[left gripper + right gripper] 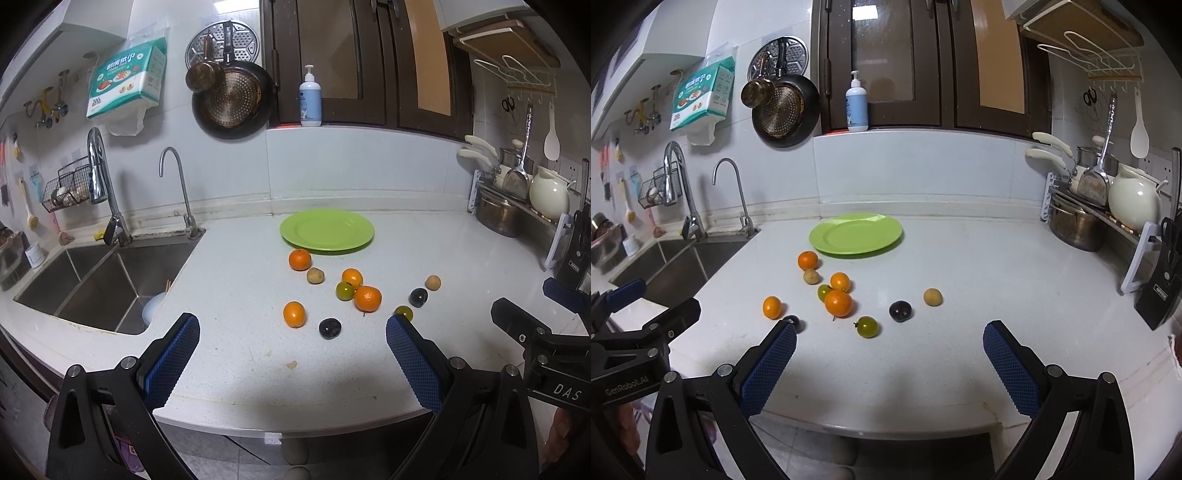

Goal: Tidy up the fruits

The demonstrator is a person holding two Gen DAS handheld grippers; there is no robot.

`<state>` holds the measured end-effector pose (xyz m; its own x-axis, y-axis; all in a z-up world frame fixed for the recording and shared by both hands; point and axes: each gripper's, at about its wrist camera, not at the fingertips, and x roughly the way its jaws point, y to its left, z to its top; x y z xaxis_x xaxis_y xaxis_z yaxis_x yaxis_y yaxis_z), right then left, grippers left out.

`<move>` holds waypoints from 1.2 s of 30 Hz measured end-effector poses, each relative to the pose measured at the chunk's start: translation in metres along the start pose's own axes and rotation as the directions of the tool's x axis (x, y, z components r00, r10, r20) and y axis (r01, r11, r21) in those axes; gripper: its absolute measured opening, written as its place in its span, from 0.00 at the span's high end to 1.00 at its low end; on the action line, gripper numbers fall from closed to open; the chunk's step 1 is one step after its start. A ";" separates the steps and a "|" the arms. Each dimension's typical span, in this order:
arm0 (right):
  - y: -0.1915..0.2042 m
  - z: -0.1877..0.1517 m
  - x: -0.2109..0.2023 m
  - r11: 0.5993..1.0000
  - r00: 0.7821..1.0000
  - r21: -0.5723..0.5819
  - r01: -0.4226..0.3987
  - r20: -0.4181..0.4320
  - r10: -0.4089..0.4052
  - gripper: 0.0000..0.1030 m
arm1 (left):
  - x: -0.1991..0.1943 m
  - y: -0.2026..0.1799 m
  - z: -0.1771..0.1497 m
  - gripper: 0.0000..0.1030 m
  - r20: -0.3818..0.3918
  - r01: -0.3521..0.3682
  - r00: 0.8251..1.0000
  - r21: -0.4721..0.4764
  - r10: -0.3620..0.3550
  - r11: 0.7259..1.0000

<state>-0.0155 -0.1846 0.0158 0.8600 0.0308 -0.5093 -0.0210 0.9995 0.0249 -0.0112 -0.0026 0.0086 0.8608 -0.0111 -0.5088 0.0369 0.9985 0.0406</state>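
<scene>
White letters "DAS" stood on black body of right gripper (532, 321), seen at right edge of left wrist view. Grey "GenRobot.AI" stood on black body of left gripper (646, 306), seen at left edge of right wrist view. Print on green-and-white tissue pack (125, 79) was too blurred to read.

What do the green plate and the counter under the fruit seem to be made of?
Green plate: probably plastic or melamine, its even bright colour showing only soft sheen; glazed ceramic is possible. Counter: pale, finely speckled, smooth, looks like stone or composite.
</scene>
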 end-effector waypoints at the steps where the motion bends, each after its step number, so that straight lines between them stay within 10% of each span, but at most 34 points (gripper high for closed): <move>1: 0.000 0.000 0.000 1.000 1.000 0.000 0.000 0.001 0.000 0.01 | 0.000 0.000 0.000 0.00 0.001 -0.001 1.000 0.000 0.001 1.000; 36: 0.000 0.000 0.003 1.000 1.000 0.000 -0.003 -0.010 0.003 0.01 | 0.004 0.004 0.000 0.00 0.006 0.010 1.000 0.010 -0.010 1.000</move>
<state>-0.0128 -0.1847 0.0144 0.8550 0.0335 -0.5175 -0.0234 0.9994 0.0261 -0.0079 0.0018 0.0068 0.8633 -0.0219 -0.5042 0.0508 0.9978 0.0437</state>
